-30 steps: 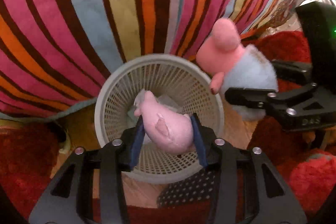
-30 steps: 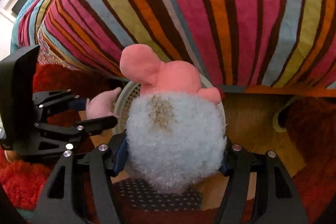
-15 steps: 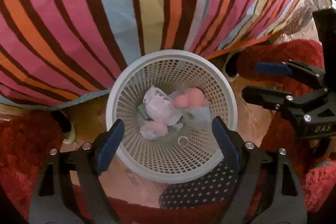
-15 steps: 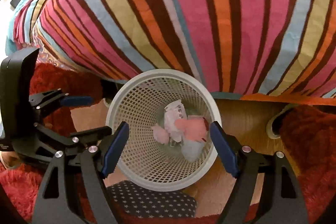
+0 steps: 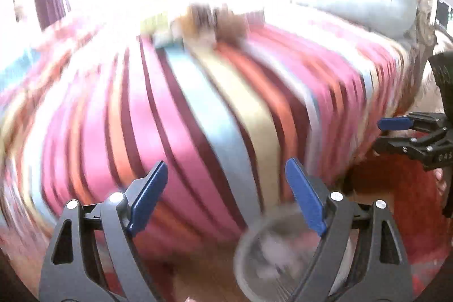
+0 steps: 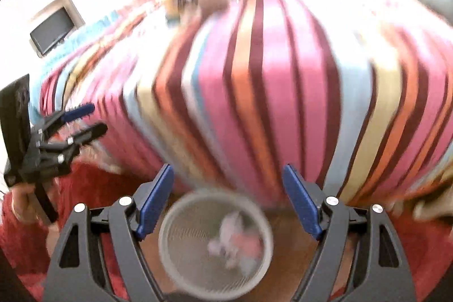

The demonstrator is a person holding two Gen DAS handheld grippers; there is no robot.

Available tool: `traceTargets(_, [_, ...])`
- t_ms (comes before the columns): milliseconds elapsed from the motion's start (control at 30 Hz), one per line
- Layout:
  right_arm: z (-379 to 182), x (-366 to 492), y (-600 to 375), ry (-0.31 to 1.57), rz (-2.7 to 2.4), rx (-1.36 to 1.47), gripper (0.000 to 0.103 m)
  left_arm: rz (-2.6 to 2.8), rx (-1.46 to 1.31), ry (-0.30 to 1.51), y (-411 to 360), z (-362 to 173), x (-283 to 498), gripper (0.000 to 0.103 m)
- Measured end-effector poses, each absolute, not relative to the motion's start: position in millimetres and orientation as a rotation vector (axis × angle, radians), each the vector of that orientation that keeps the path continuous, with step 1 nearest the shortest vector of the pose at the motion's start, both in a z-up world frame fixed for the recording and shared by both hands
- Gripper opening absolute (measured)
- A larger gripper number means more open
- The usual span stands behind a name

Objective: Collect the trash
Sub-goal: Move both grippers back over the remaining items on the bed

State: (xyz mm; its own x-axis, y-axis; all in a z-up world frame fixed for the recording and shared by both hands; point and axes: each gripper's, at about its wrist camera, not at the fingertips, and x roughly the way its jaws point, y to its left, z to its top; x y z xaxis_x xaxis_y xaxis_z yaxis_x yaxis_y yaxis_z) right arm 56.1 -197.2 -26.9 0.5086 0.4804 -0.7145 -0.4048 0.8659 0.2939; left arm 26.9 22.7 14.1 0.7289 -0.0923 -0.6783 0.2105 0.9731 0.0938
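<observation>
Showing basket (image 6: 181, 245) contents: right wrist only.

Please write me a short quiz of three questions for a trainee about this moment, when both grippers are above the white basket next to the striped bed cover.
1. True or false: the left gripper holds a pink item between its fingers.
2. Where does the collected trash lie? A) on the striped bed cover B) inside the white basket C) on the red rug
3. Fill in: the right gripper is ____ (open or shut).

Key: 1 false, nothing is between them. 2 B, though blur hides what the pieces are. 3 open.
</observation>
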Motion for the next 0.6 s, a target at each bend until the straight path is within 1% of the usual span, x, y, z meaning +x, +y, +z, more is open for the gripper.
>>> traceTargets(133, [9.4,98.3,-200.5,0.758,0.498,0.056,0.075,-0.199,0.239,0.595,28.8,55.9,100.6,0.083])
traceTargets(200, [21.9,124.9,-199.7,0.711,0.479,0.035,0.075,-0.220,0.252,0.577,31.2,63.1,129.0,0.083])
traceTargets(300, [33.0,169.3,-196.2,0.674,0.453,-0.002,0.075,-0.253,0.280,0.579,35.4,64.0,176.2,0.083])
traceTargets(433, [38.2,239.8,-182.8,0.674,0.437,-0.075,0.075,-0.333,0.284,0.603,37.5,62.2,221.5,0.083])
traceTargets(533, [39.5,282.9,-166.2,0.695,0.444,-0.119,0.075,-0.389,0.311,0.597,31.5,59.1,236.3,0.083])
traceTargets(600, [39.0,297.0,-153.6,0.691,0.461,-0.166,0.075,-0.411,0.341,0.599,26.4,57.2,245.5,0.083])
